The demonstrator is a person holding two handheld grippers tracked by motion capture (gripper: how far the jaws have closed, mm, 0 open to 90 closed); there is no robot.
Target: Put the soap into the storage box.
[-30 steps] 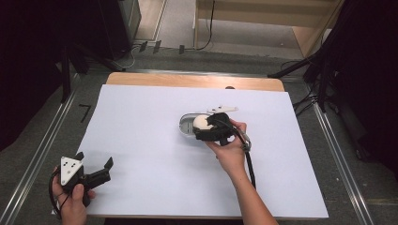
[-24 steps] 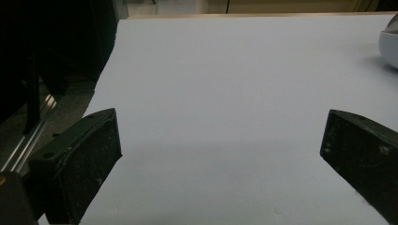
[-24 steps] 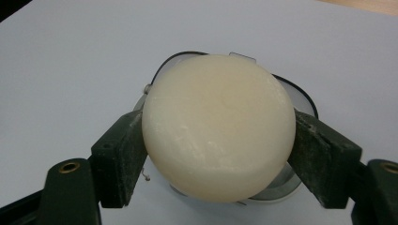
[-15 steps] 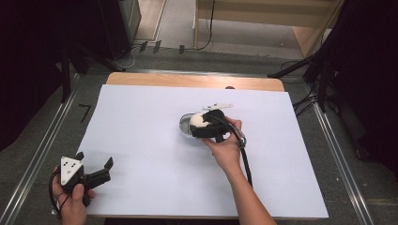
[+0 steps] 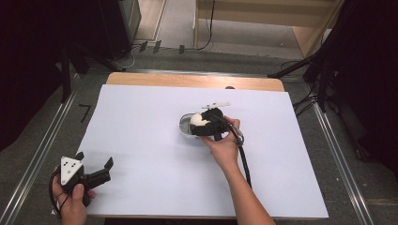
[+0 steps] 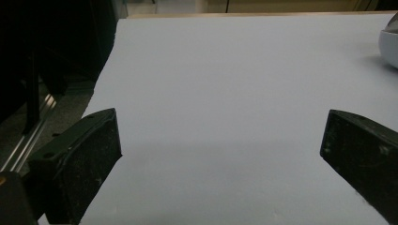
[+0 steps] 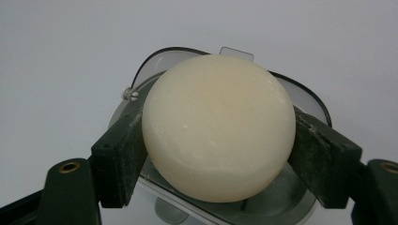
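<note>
High view: Your right gripper [image 5: 202,125] held a pale round soap [image 5: 197,120] over a clear dish [image 5: 185,126] near the middle of the white surface [image 5: 141,140]; a small white piece [image 5: 216,104] lay just beyond.
Left gripper view: Your left gripper [image 6: 220,154] idled near the front left corner, jaws wide apart, empty; the dish's rim [image 6: 389,47] showed at the far right, missing from close-ups elsewhere.
Right gripper view: Jaws clamped the soap's [image 7: 218,126] sides, a grip hidden from above.
Risk: The smooth, rounded soap could have slipped out and knocked the light dish [image 7: 281,197].
</note>
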